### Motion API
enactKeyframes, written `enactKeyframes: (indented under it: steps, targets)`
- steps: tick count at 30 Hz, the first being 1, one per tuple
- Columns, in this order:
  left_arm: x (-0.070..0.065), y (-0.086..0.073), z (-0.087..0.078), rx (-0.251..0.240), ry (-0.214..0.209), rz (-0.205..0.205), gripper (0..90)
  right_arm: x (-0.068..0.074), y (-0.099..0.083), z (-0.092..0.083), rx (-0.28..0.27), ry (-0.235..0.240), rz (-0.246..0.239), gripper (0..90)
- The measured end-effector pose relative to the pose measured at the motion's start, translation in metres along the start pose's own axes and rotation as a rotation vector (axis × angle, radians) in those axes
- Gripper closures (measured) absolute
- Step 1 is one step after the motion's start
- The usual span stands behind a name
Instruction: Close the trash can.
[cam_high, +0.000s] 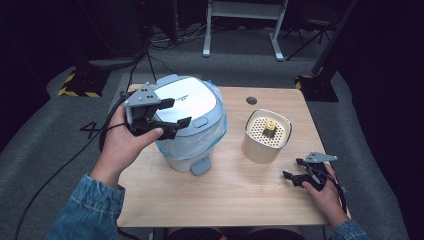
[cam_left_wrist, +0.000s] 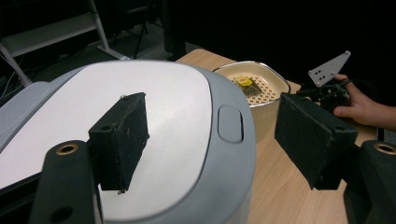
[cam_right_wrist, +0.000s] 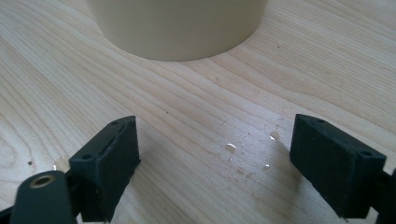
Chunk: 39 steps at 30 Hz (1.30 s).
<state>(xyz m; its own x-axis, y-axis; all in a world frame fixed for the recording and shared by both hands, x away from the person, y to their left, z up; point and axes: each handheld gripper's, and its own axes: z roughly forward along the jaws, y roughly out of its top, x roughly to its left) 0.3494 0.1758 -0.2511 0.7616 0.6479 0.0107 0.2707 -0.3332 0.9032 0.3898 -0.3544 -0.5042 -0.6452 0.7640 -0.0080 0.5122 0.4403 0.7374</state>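
The left claw (cam_high: 169, 119) hovers over the closed lid of the white and pale-blue rice cooker (cam_high: 192, 122), which stands at the left of the light wooden bench (cam_high: 220, 200). Its jaws are spread wide with nothing between them. The right claw (cam_high: 294, 169) rests low at the bench's right edge, jaws likewise spread and empty, near the cream inner pot with perforated tray (cam_high: 266, 135).

Risks, as judged:
- The lid is smooth and domed; pads may slide off it or miss the release button (cam_left_wrist: 230, 123).
- A push at the lid could shift the cooker, which sits near the bench's left edge.
- Water droplets (cam_right_wrist: 231, 148) lie on the wood before the right claw; the pot could slip on them.

The room is dark, with grey carpet and trailing cables.
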Motion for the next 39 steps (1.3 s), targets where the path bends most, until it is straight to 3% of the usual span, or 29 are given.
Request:
enactKeyframes:
  steps: [10,11,14,18,24,27,32,39]
  targets:
    - [-0.005,-0.034,-0.041,-0.011,0.073,-0.01,25.0,0.0,0.0,0.0,0.0,0.0,0.0,15.8]
    - [-0.003,-0.044,-0.046,0.0,0.101,-0.022,25.0,0.0,0.0,0.0,0.0,0.0,0.0,15.8]
    - [0.0,-0.054,-0.05,0.009,0.133,-0.03,25.0,0.0,0.0,0.0,0.0,0.0,0.0,15.8]
    - [0.006,-0.073,-0.056,-0.006,0.139,-0.076,24.1,0.0,0.0,0.0,0.001,0.0,0.0,15.8]
    - [0.012,-0.107,-0.054,0.025,0.172,-0.11,23.2,0.001,0.0,0.0,-0.001,-0.006,0.007,16.0]
    - [0.013,-0.116,-0.052,0.03,0.18,-0.119,23.2,0.001,0.0,0.0,-0.001,-0.006,0.007,16.0]
    - [0.017,-0.15,-0.042,0.069,0.197,-0.139,23.0,0.001,0.0,0.0,-0.001,-0.007,0.007,16.0]
    - [0.019,-0.181,-0.03,0.121,0.228,-0.167,22.1,0.001,0.0,0.0,-0.001,-0.006,0.007,16.0]
